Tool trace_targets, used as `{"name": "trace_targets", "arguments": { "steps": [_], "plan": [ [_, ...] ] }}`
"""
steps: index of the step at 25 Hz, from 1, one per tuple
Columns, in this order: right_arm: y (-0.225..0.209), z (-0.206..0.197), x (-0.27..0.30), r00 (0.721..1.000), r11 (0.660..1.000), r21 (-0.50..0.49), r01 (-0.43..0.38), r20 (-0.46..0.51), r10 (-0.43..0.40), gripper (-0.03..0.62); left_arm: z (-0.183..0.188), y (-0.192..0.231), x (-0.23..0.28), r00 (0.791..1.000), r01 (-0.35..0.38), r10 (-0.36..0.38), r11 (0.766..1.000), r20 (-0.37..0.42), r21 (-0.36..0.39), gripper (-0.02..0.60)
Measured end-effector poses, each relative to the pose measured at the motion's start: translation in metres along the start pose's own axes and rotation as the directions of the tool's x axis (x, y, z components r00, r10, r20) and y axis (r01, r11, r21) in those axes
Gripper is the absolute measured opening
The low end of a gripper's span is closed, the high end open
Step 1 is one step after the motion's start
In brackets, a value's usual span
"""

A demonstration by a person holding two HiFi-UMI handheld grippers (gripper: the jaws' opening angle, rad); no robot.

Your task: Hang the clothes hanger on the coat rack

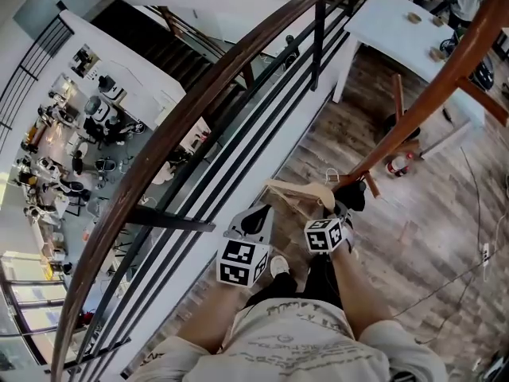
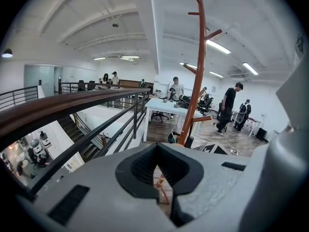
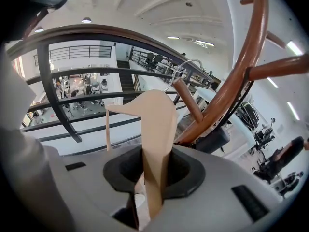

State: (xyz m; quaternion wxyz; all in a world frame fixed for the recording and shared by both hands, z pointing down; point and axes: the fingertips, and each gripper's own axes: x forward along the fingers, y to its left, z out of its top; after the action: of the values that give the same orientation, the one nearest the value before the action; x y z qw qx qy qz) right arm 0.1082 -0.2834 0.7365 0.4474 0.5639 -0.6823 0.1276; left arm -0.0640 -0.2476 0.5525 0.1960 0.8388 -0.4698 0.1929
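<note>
My right gripper (image 1: 343,201) (image 3: 154,178) is shut on a pale wooden clothes hanger (image 1: 298,193) (image 3: 157,129), gripping one arm edge-on. The hanger's metal hook (image 3: 186,66) (image 1: 332,173) sits just above and behind a short peg (image 3: 188,100) low on the brown wooden coat rack (image 1: 429,94) (image 3: 241,76) (image 2: 198,71). Whether the hook rests on the peg I cannot tell. My left gripper (image 1: 256,213) (image 2: 157,170) is to the left of the hanger, shut with nothing in its jaws, and is not touching it.
A dark railing with a brown handrail (image 1: 199,110) runs diagonally just left of both grippers, with a stairwell and a lower floor beyond it. A white table (image 1: 398,30) stands past the rack. Several people (image 2: 227,105) stand farther off. A cable (image 1: 469,269) lies on the wooden floor.
</note>
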Motion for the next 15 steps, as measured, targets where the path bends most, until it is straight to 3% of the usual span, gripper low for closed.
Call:
{"name": "trace_targets", "arguments": {
  "steps": [7,15],
  "plan": [
    [0.008,-0.006,0.004,0.999,1.0,0.014,0.001,-0.033,-0.001,0.052,0.0,0.008,-0.008,1.0,0.005,-0.004,1.0,-0.024,0.01,0.003],
    [0.01,-0.008,0.02,0.996,0.994,0.071,-0.084,-0.014,0.086,0.006,-0.013,0.001,0.004,0.999,0.01,-0.009,1.0,-0.051,0.015,0.003]
  ]
}}
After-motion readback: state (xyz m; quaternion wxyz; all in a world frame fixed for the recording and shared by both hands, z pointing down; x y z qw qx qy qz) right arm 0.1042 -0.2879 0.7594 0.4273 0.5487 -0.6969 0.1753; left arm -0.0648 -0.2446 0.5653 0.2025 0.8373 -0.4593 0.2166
